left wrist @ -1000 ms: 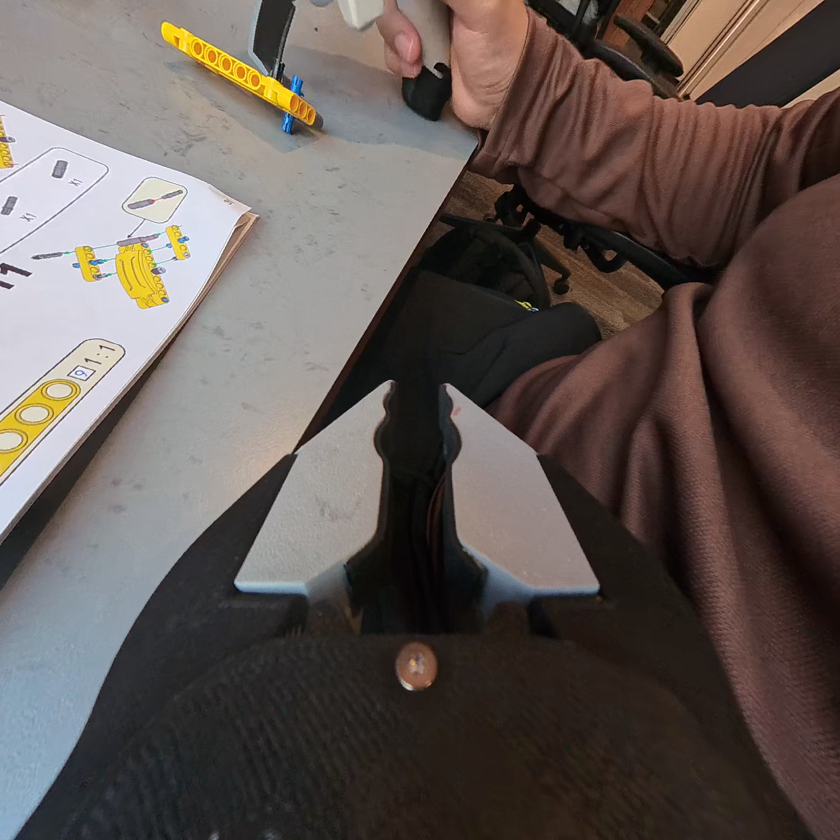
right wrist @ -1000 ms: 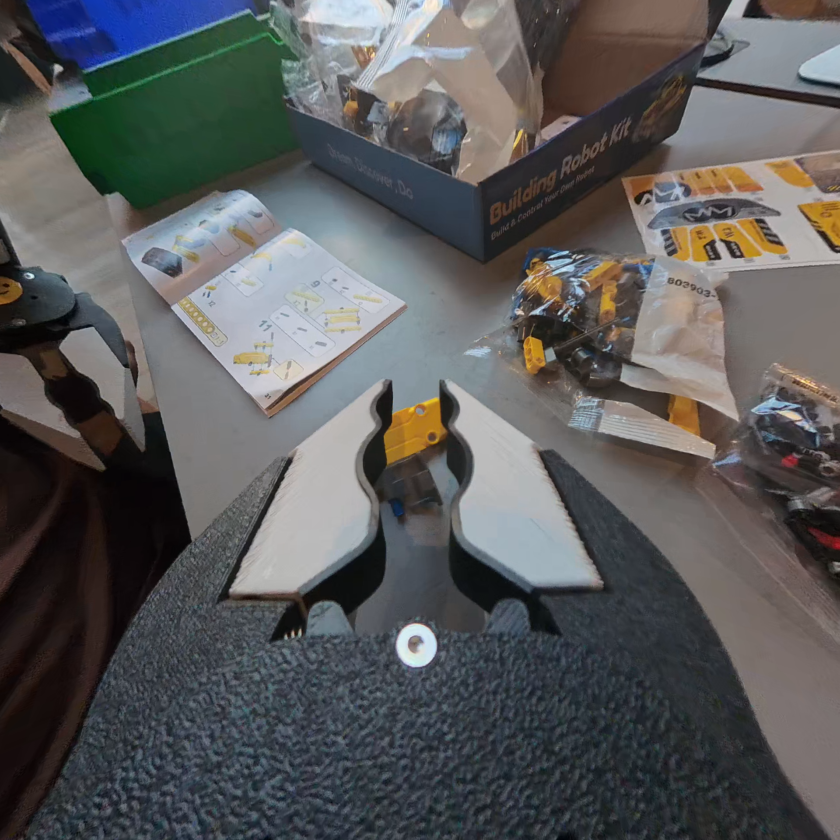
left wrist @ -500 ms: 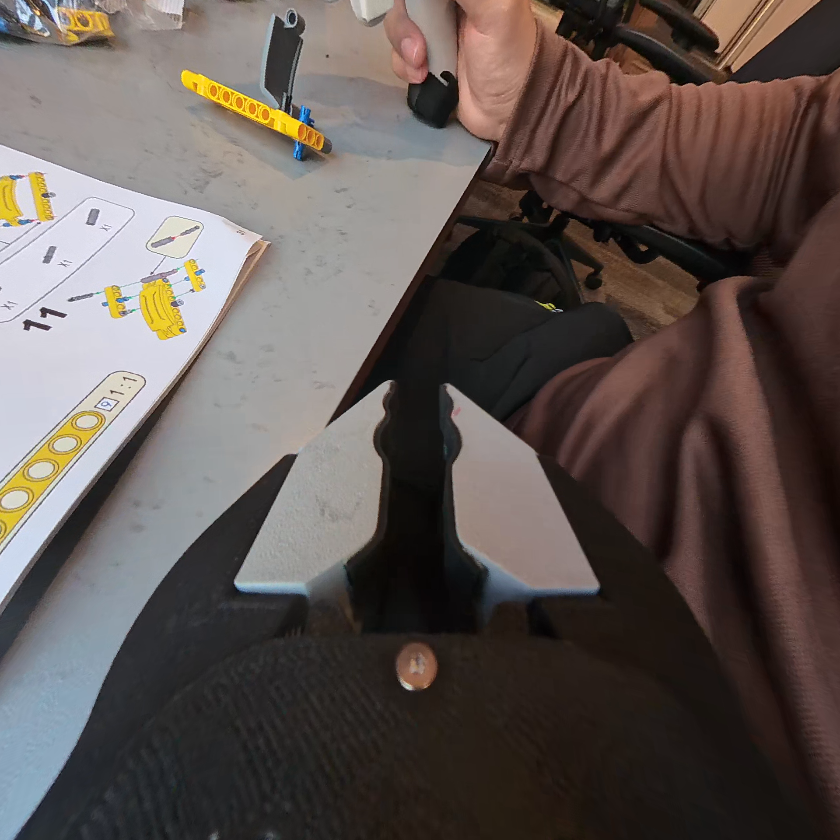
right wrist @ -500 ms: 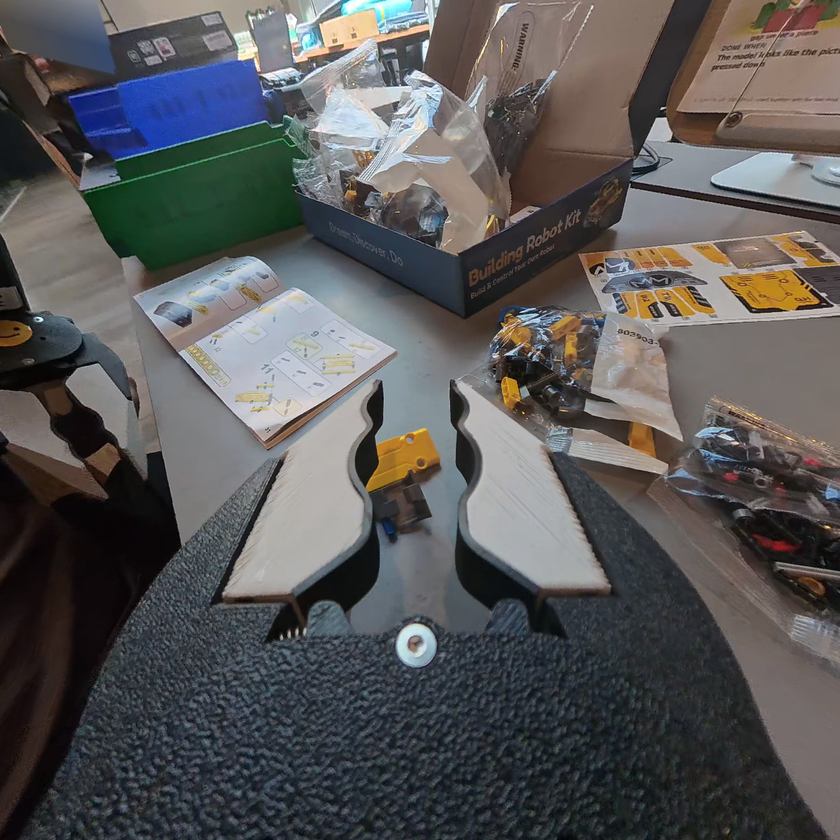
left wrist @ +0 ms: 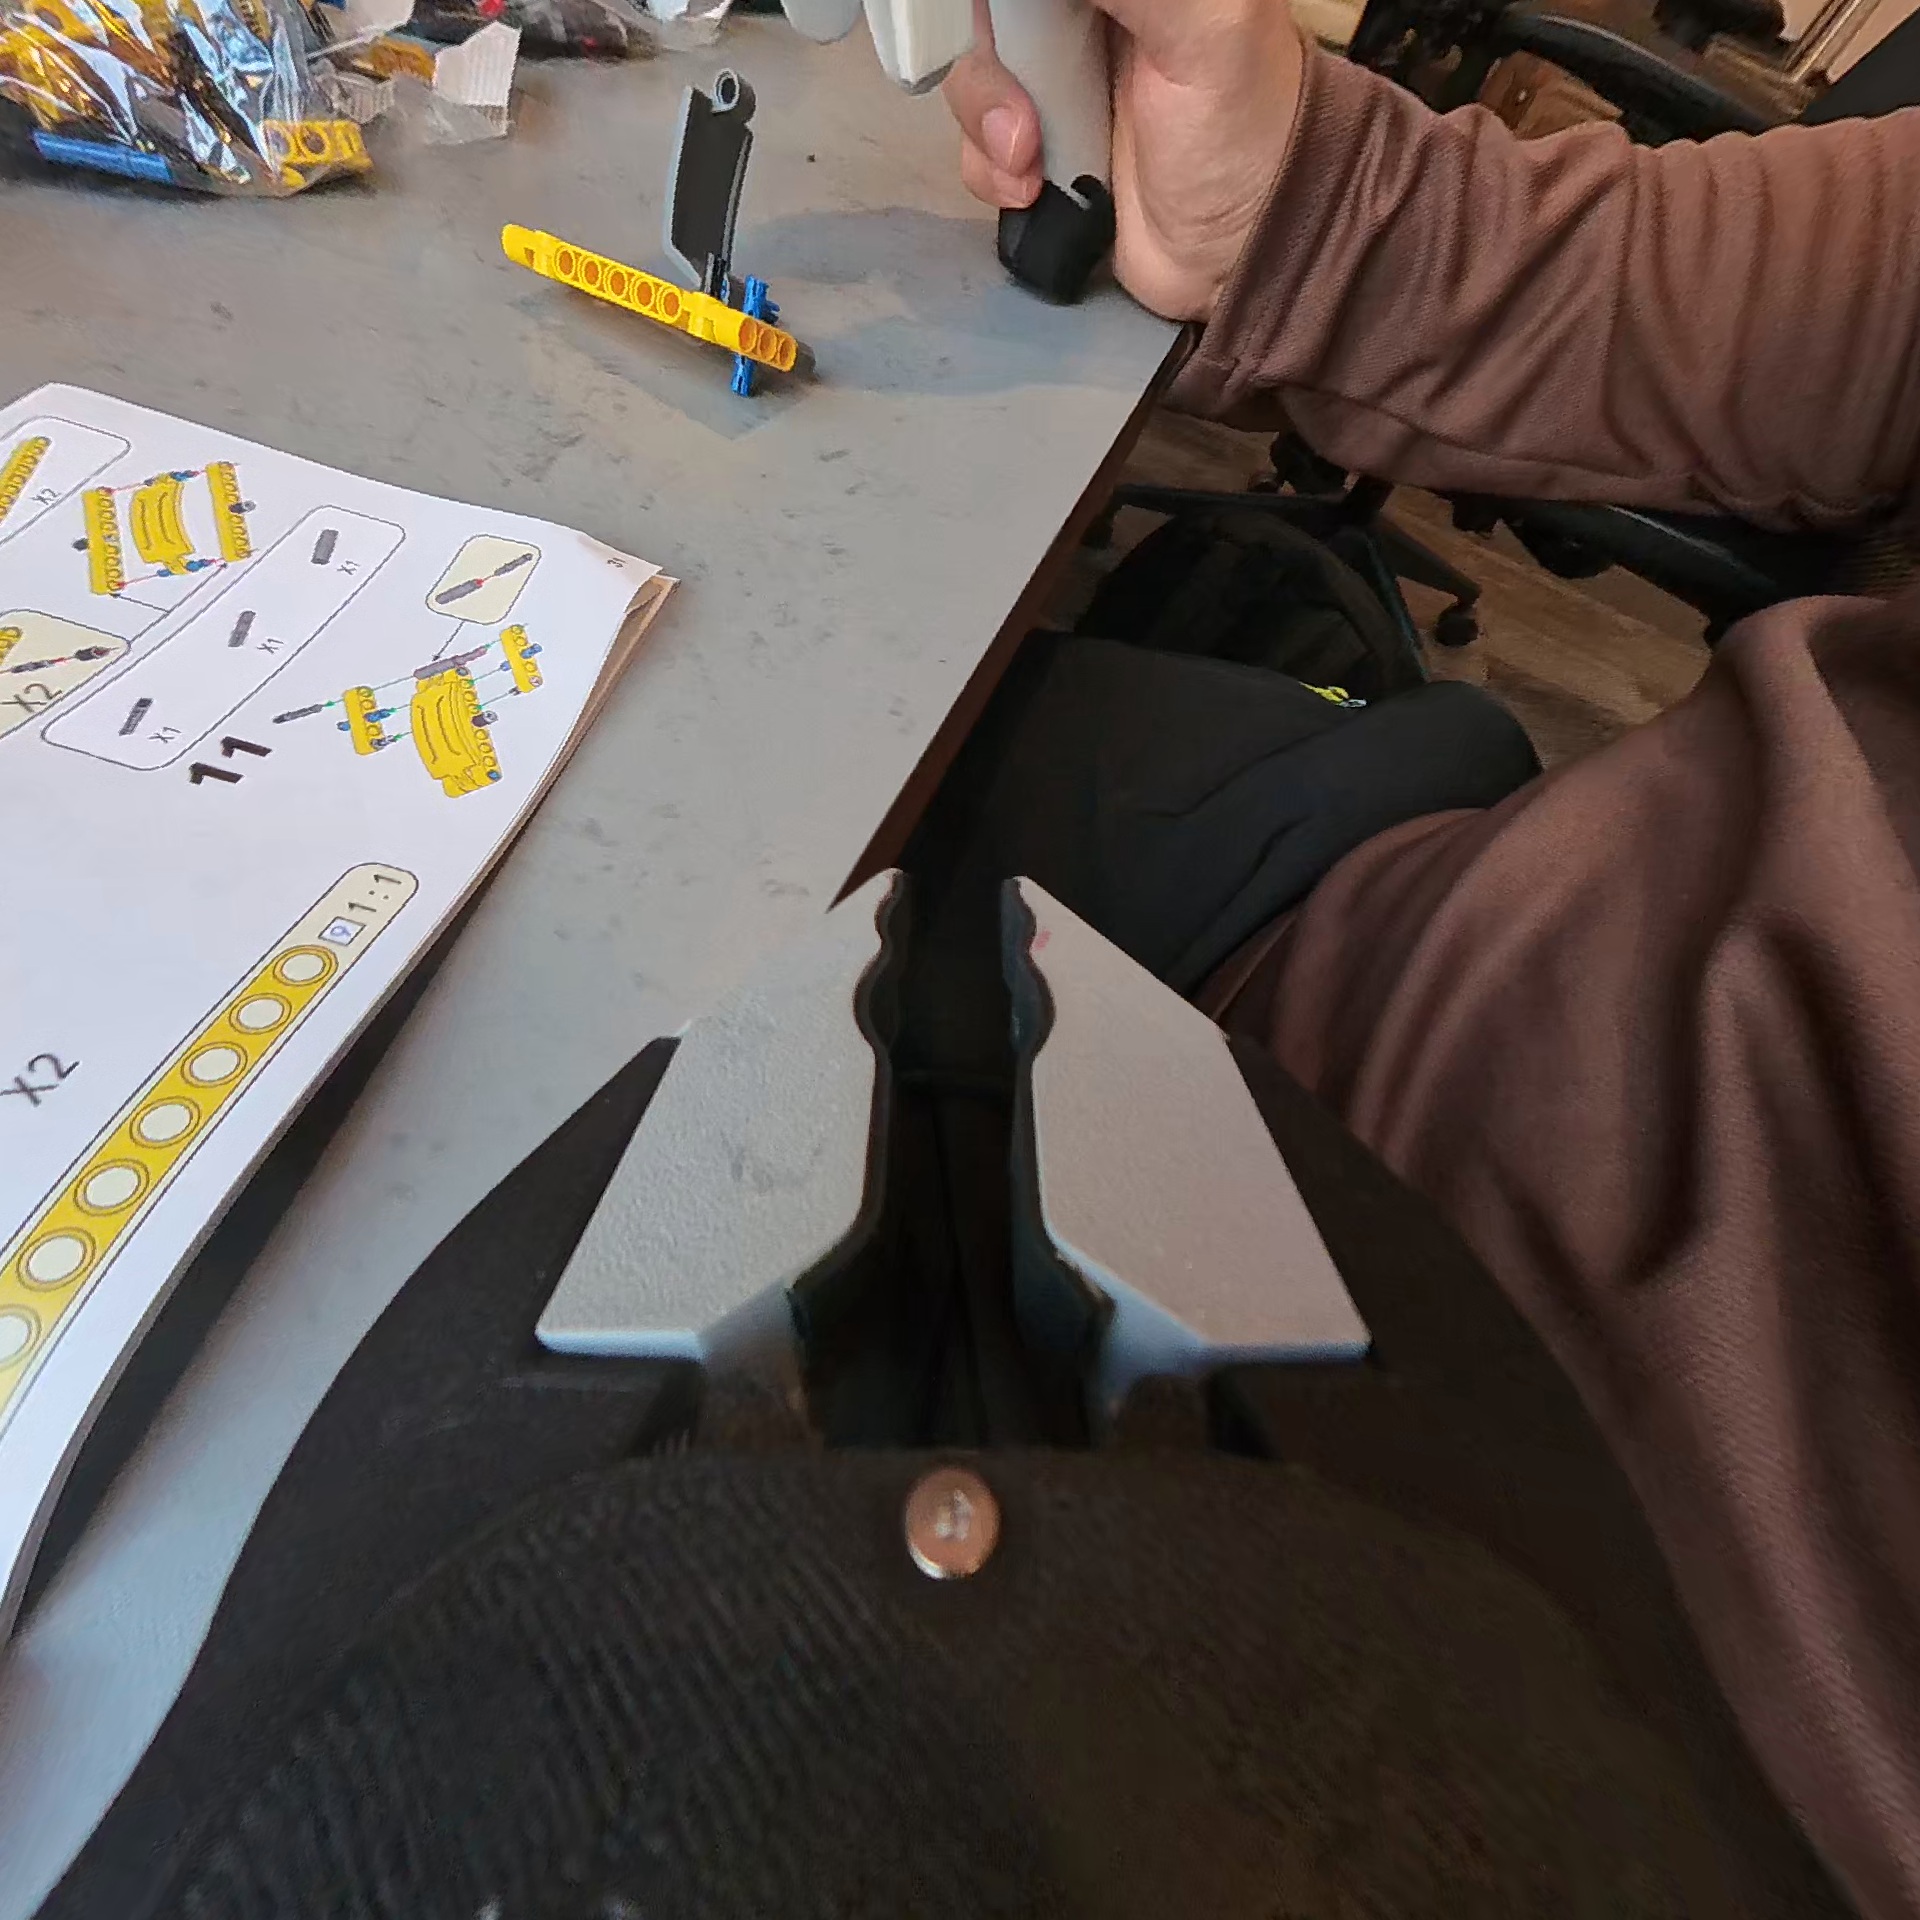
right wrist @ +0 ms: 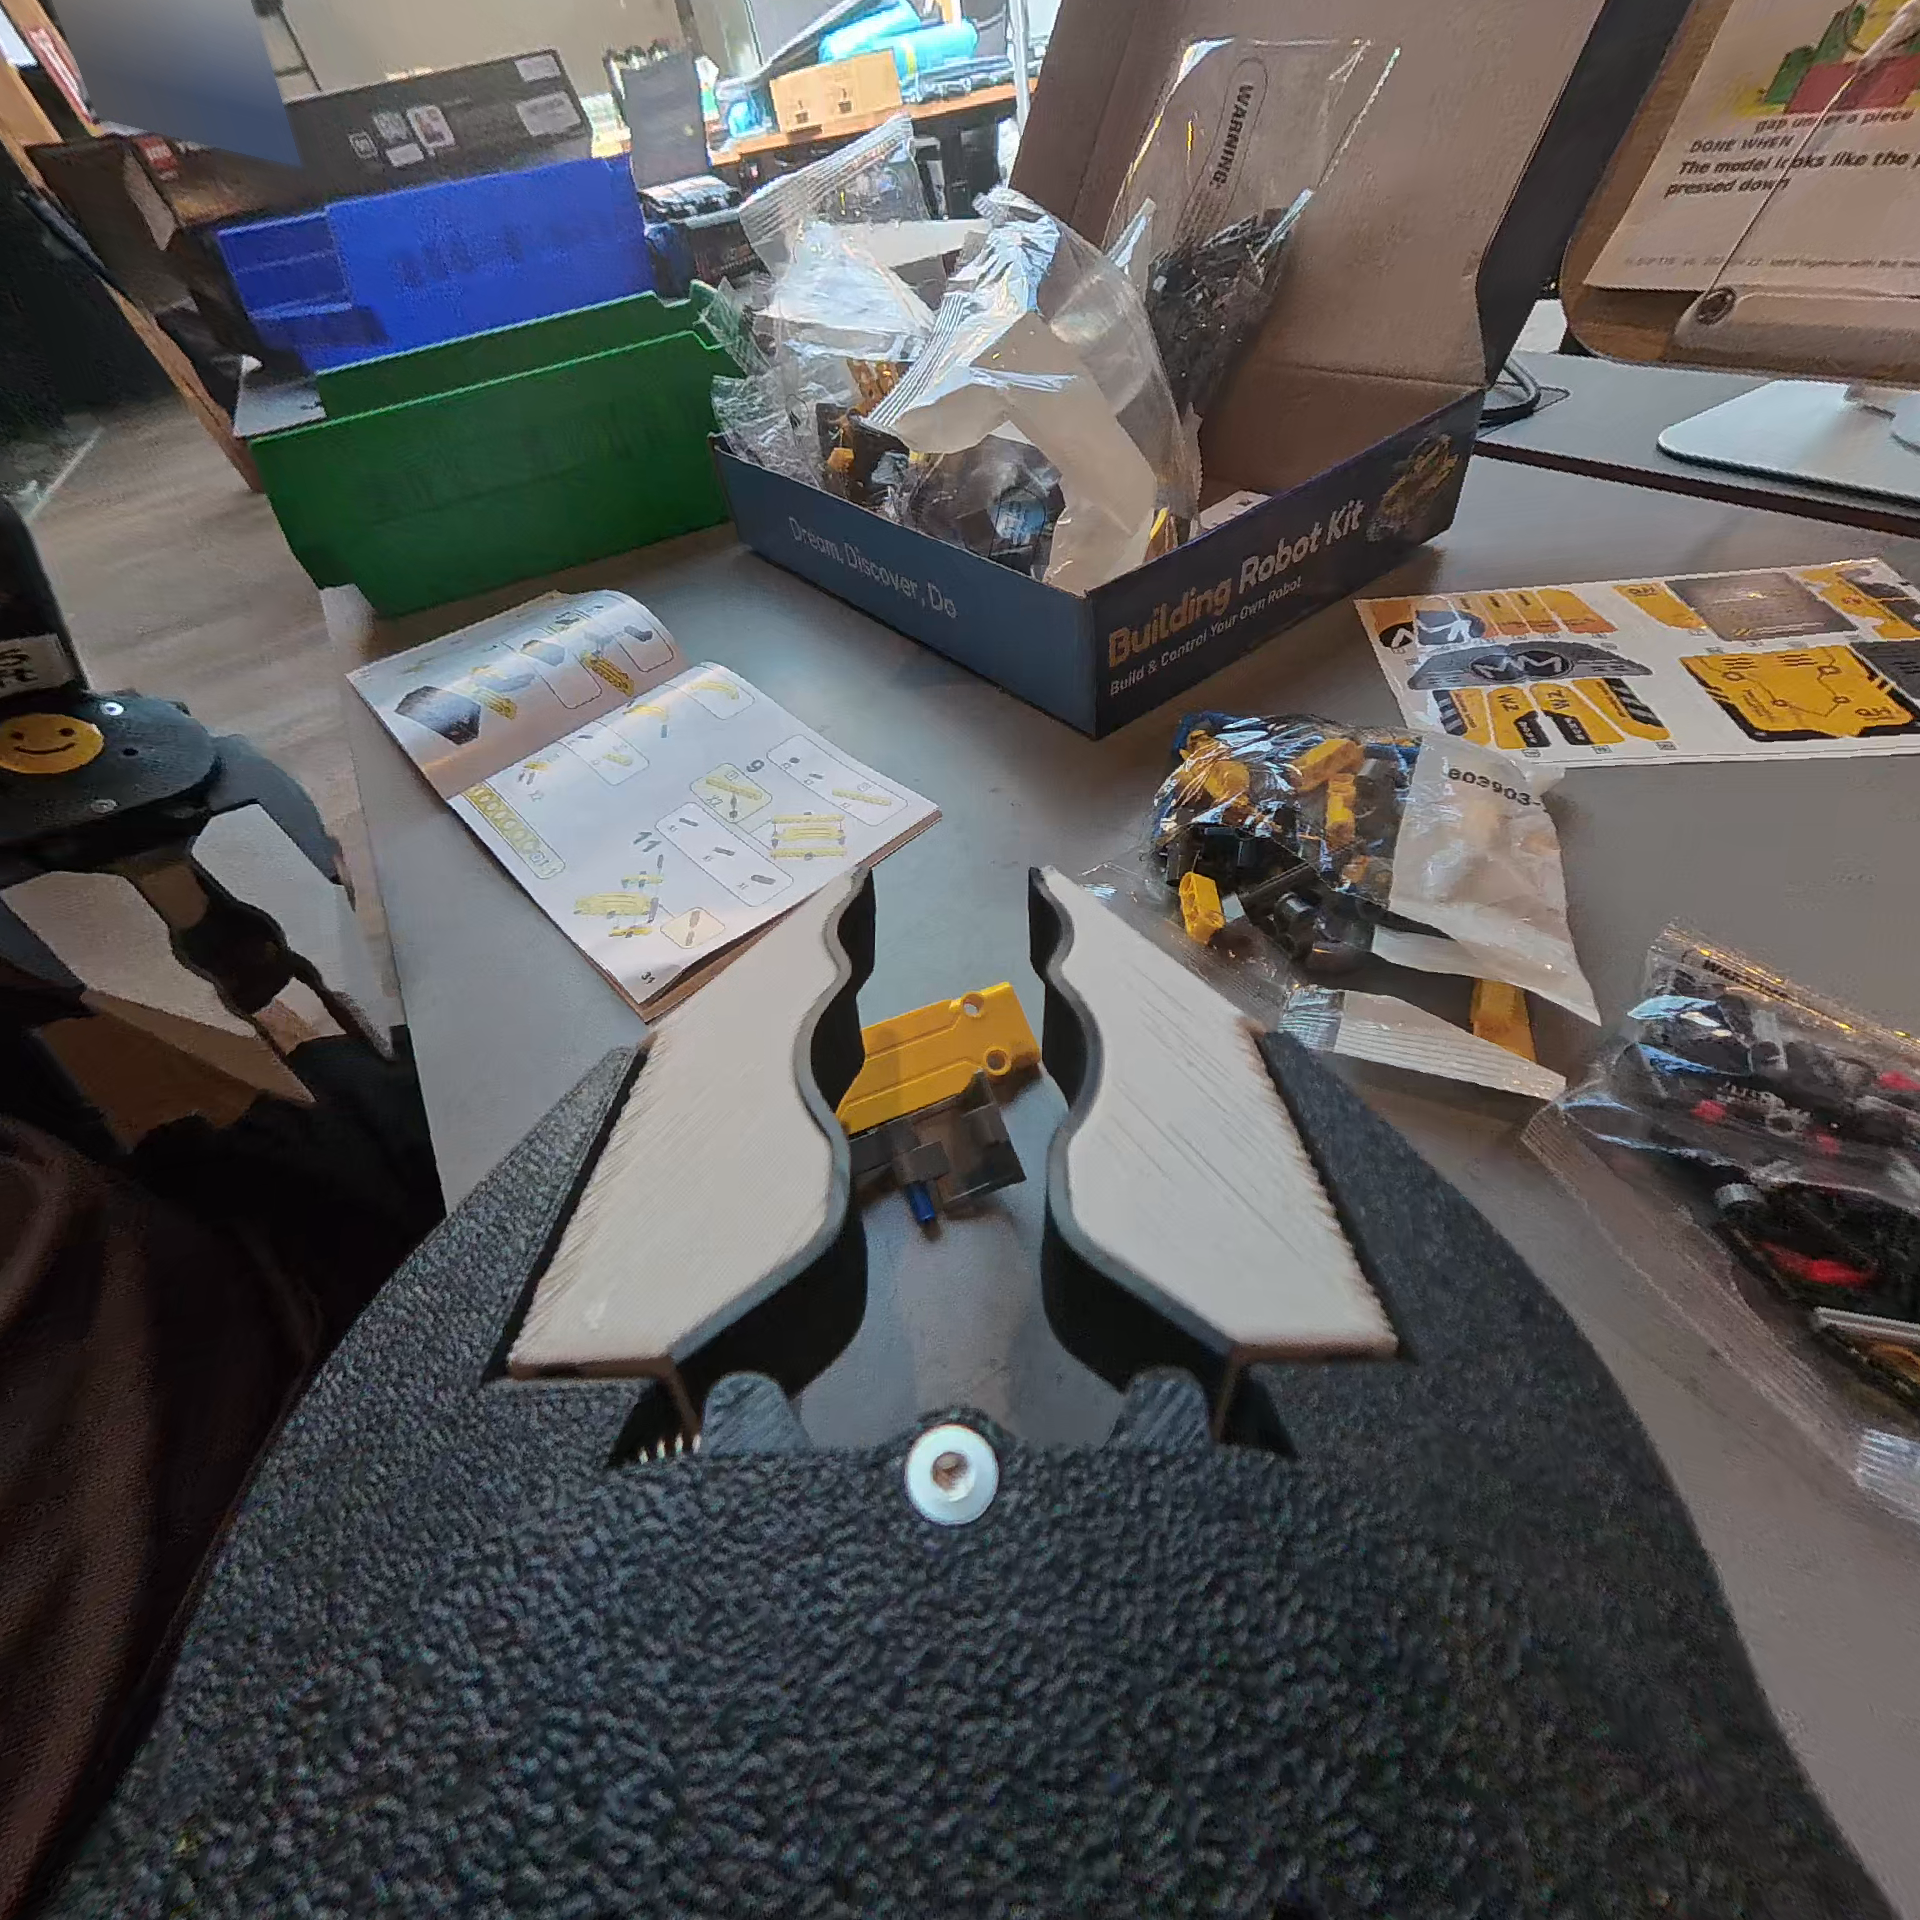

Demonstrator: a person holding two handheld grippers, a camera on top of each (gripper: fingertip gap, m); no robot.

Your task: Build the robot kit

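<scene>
Yellow beam assembly [right wrist: 940, 1091] on table, between right gripper [right wrist: 951, 904] parted jaws.

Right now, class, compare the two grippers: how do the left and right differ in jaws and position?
The left gripper has its jaws nearly together with nothing between them; the right gripper's jaws stand wider apart. The left gripper hangs past the table edge above the person's lap; the right gripper sits over the table, framing a yellow beam assembly. Both share pale wavy-edged jaws on black textured bodies.
</scene>
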